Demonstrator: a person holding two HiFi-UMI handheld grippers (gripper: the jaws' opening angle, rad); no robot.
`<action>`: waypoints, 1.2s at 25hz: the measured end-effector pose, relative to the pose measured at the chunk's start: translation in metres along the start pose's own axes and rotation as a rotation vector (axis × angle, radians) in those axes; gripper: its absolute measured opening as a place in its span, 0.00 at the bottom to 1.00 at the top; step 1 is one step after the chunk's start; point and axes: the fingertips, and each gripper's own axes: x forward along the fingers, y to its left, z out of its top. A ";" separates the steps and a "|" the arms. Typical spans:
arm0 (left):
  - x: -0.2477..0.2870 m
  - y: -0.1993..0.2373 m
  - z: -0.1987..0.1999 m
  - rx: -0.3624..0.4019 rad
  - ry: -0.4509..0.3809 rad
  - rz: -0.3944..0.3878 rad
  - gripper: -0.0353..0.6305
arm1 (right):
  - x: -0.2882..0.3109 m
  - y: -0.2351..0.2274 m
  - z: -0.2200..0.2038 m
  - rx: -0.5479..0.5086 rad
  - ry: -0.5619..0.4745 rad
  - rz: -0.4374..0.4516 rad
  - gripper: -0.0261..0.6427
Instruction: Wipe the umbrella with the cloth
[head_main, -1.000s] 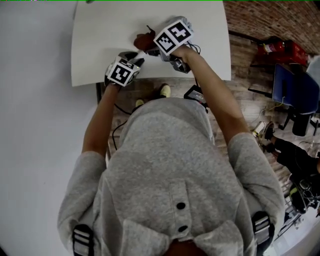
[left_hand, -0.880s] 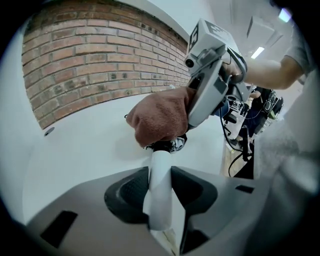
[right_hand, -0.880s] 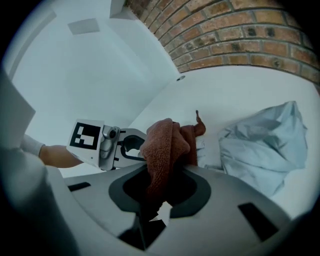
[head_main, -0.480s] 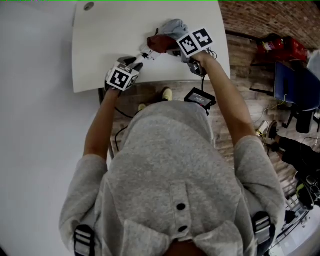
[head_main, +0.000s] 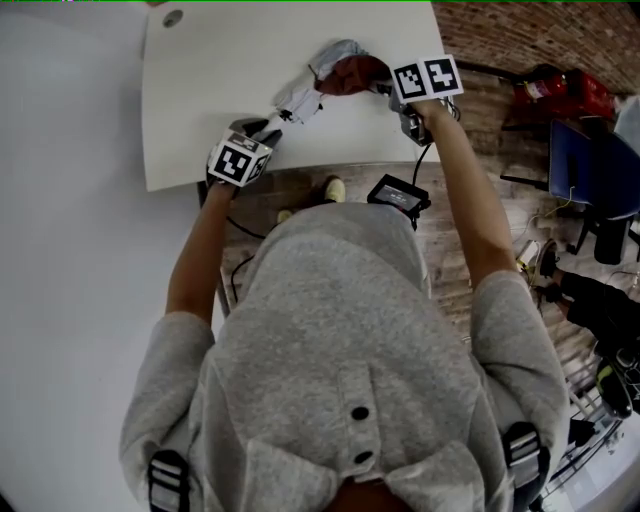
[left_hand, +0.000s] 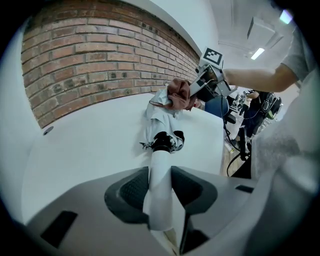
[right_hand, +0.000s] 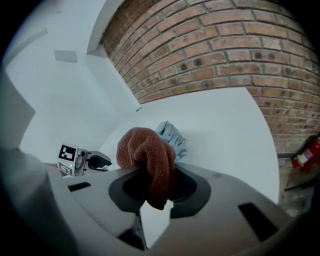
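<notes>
The folded umbrella (head_main: 298, 96) lies on the white table (head_main: 200, 90), its pale handle (left_hand: 160, 185) clamped in the left gripper (head_main: 268, 128). Straight ahead of those jaws, at the canopy's far end, the right gripper (right_hand: 150, 192) pinches the rust-brown cloth (right_hand: 146, 150) against the fabric.

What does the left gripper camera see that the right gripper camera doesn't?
Only the left gripper view shows a white handle clamped in the left gripper, and the person's arm. Only the right gripper view shows a red fire extinguisher. Both show the brown cloth, the folded grey umbrella, the white table and the brick wall.
</notes>
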 end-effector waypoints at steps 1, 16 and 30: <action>0.000 -0.001 0.000 -0.002 -0.001 -0.003 0.28 | -0.004 -0.007 0.002 0.007 -0.014 -0.016 0.17; -0.002 -0.002 -0.001 0.004 0.005 -0.002 0.28 | -0.031 -0.080 -0.018 0.033 -0.091 -0.371 0.16; 0.001 -0.006 0.001 0.046 0.023 0.006 0.28 | 0.058 0.052 -0.059 -0.075 0.037 -0.165 0.16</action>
